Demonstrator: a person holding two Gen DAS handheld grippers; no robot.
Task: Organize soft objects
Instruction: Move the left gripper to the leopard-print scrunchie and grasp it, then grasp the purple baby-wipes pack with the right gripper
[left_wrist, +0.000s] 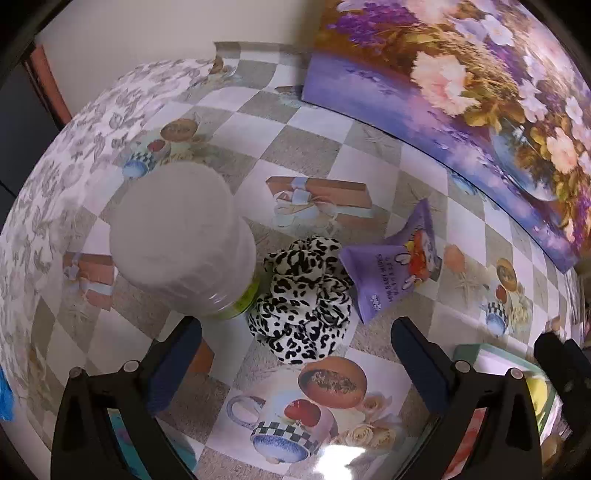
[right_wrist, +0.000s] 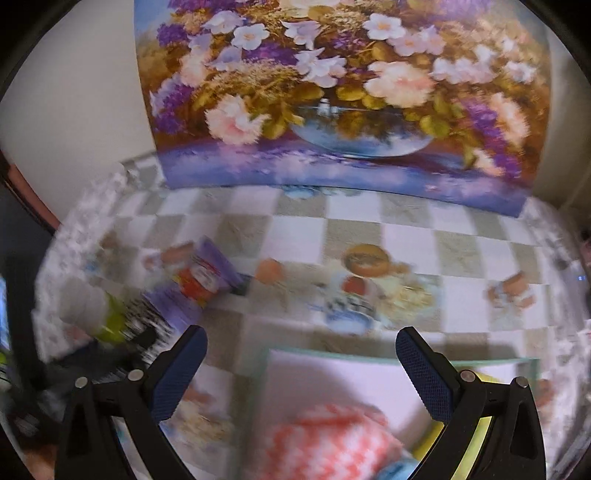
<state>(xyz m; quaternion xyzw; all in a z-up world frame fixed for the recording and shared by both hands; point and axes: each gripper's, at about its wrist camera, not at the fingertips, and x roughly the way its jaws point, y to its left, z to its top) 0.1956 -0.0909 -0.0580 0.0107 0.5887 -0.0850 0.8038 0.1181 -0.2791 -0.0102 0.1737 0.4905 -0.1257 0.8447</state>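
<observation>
A black-and-white leopard-print scrunchie lies on the checked tablecloth, just ahead of my left gripper. That gripper points down at it, jaws wide open, and the pads do not touch the fabric. A white-capped bottle with a green label stands against the scrunchie's left side. A purple snack packet lies to its right. My right gripper is open and empty above a white tray that holds a red-and-white checked cloth. The right wrist view is blurred.
A large flower painting leans against the wall at the back of the table. The tray's corner shows at the lower right of the left wrist view, with the right gripper's black finger beside it. The table's left edge curves away.
</observation>
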